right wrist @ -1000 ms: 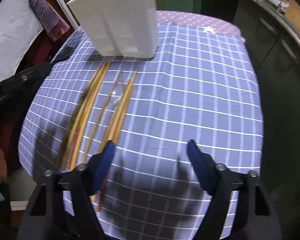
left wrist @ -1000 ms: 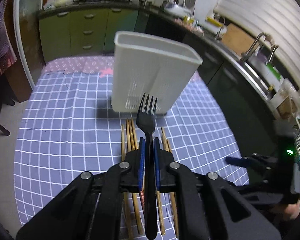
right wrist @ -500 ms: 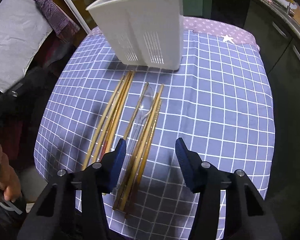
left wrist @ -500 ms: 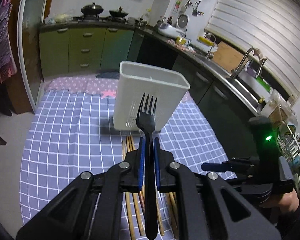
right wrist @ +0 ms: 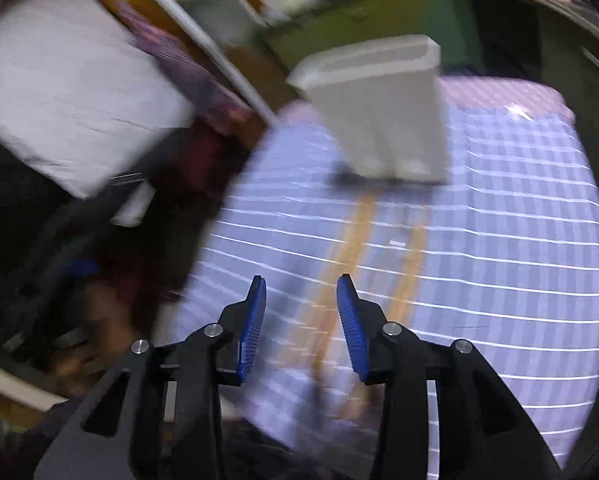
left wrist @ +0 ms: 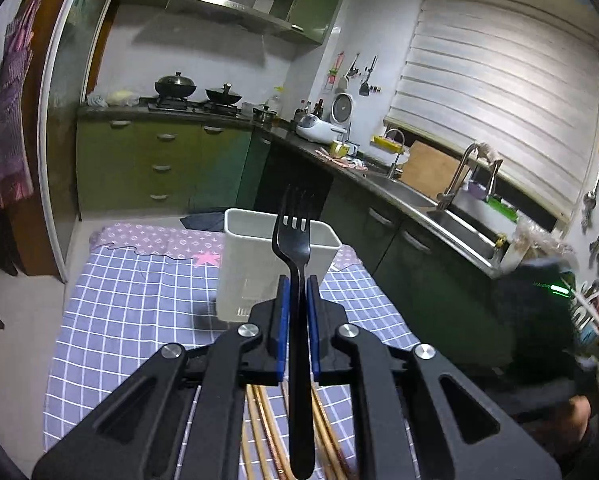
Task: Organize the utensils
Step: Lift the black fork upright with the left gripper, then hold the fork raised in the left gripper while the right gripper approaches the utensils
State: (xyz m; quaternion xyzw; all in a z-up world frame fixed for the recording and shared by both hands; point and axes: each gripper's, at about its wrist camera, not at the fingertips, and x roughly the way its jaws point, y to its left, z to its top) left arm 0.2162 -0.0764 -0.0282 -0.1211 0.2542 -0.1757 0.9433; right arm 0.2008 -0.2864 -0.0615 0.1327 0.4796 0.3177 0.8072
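Fork: I hold the black fork (left wrist: 297, 248) in the left claw (left wrist: 297, 300), at the centre of the left view. The blue pads press on its handle from both sides, tines pointing up and forward, so that I can later turn it handle-down into the holder.

Holder: the white utensil holder (left wrist: 259, 268) stands upright on the desk (left wrist: 131, 312), just behind the fork tines in the frame. Its open top faces up, which I judge is why the fork is carried high above it.

Chopsticks: the wooden chopsticks (left wrist: 259, 420) lie flat on the checked cloth at the bottom of the left view, below the claw, in rows pointing toward the holder. They are not yet sorted.

Right claw: the right claw (right wrist: 301, 320) is partly open and holds nothing. It hangs over the chopsticks (right wrist: 355, 240) in the lower centre of its frame. The picture is blurred, so I cannot tell which stick it aims at.

Next step, my judgement: lower the fork into the holder.
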